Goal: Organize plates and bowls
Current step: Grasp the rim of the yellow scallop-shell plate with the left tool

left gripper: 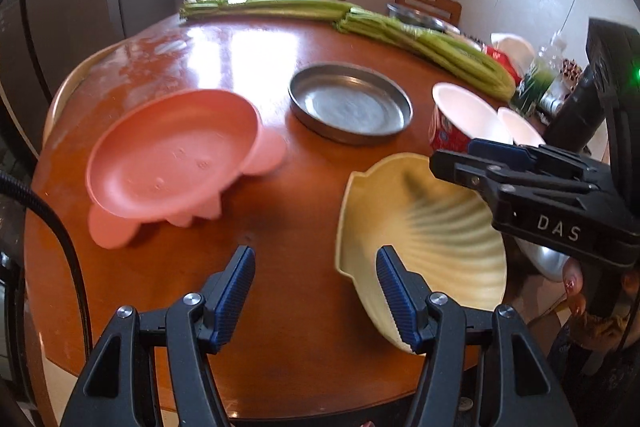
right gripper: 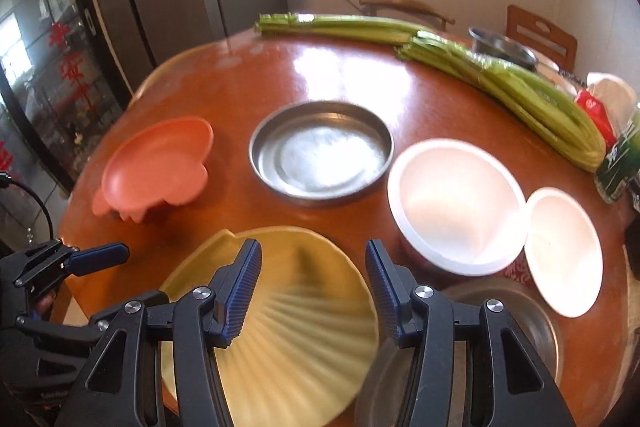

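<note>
1. Both my grippers hang over the round wooden table (left gripper: 288, 207), pointing steeply down at it.
2. My left gripper (left gripper: 316, 255) has its jaws apart and holds nothing; only bare wood shows between the pads.
3. My right gripper (right gripper: 314, 247) also has its jaws apart. No rim is pinched between the pads.
4. The yellow shell plate (right gripper: 312, 327) fills the lower centre of the right wrist view, directly under and behind my right jaws. Its ribs fan out from the bottom of the frame toward the wide rim at the top.
5. In the left wrist view the same yellow shell plate (left gripper: 432, 239) lies at the lower right, to the side of my left jaws. Only my one pad on that side overlaps its near rim.
6. So I judge my right hand the nearer one for this plate; my left hand would have to go sideways to reach it.
7. The pink plate (left gripper: 172, 155) sits in the left part of the frame, well apart from the yellow one.
8. The metal plate (right gripper: 320, 151) is in the centre, and the big white bowl (right gripper: 456, 203) is to its right.
</note>
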`<action>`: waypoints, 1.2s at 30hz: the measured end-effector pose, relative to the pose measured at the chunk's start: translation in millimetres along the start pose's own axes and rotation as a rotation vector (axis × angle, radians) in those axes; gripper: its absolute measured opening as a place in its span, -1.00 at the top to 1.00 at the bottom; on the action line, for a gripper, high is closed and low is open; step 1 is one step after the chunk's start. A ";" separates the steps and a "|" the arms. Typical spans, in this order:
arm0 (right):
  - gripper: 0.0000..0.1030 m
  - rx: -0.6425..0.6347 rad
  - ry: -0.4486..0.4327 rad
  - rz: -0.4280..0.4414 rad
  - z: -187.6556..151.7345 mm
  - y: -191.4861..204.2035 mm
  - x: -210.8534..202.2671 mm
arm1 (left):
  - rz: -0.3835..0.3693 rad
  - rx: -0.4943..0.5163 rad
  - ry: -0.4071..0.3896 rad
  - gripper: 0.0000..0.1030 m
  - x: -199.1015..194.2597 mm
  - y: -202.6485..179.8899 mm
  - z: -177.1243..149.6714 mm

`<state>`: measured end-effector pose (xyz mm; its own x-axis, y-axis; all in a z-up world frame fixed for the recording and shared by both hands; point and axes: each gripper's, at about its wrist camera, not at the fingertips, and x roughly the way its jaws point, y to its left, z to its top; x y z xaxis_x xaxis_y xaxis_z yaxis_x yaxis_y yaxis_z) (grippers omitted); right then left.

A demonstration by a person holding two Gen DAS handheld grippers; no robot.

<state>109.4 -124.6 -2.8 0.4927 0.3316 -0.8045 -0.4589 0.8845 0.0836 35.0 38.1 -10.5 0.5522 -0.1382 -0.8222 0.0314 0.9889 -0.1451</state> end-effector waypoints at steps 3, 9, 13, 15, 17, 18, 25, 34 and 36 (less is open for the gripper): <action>-0.08 0.006 0.027 -0.008 -3.2 -5.0 5.7 | 0.009 0.012 0.022 -0.22 8.4 -7.0 -0.6; -0.08 -0.006 0.056 -0.016 -0.5 -5.1 16.8 | 0.056 0.041 0.048 -0.22 24.8 -17.5 0.7; -0.08 -0.010 0.065 -0.012 2.5 -5.4 23.3 | 0.085 0.050 0.056 -0.22 31.7 -19.2 2.7; -0.08 -0.012 0.074 -0.008 3.3 -5.4 26.6 | 0.106 0.049 0.061 -0.22 34.5 -14.9 3.9; -0.08 -0.017 0.079 -0.004 4.2 -4.3 29.8 | 0.104 0.041 0.055 -0.23 34.5 -11.3 5.6; -0.08 -0.017 0.082 0.000 4.6 -4.0 31.3 | 0.112 0.035 0.054 -0.25 34.7 -9.1 7.1; -0.08 -0.034 0.109 0.028 2.9 3.6 38.8 | 0.166 -0.005 0.034 -0.26 37.2 10.5 19.0; -0.08 -0.031 0.119 0.068 -5.7 13.0 35.9 | 0.135 -0.031 0.007 -0.25 28.4 19.1 20.8; -0.08 -0.040 0.124 0.078 -8.6 16.9 33.6 | 0.137 -0.029 0.004 -0.25 23.4 17.6 16.4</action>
<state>111.8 -101.4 -33.5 0.3606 0.3541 -0.8629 -0.5226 0.8430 0.1275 62.2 53.1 -23.3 0.5463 -0.0022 -0.8376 -0.0682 0.9966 -0.0472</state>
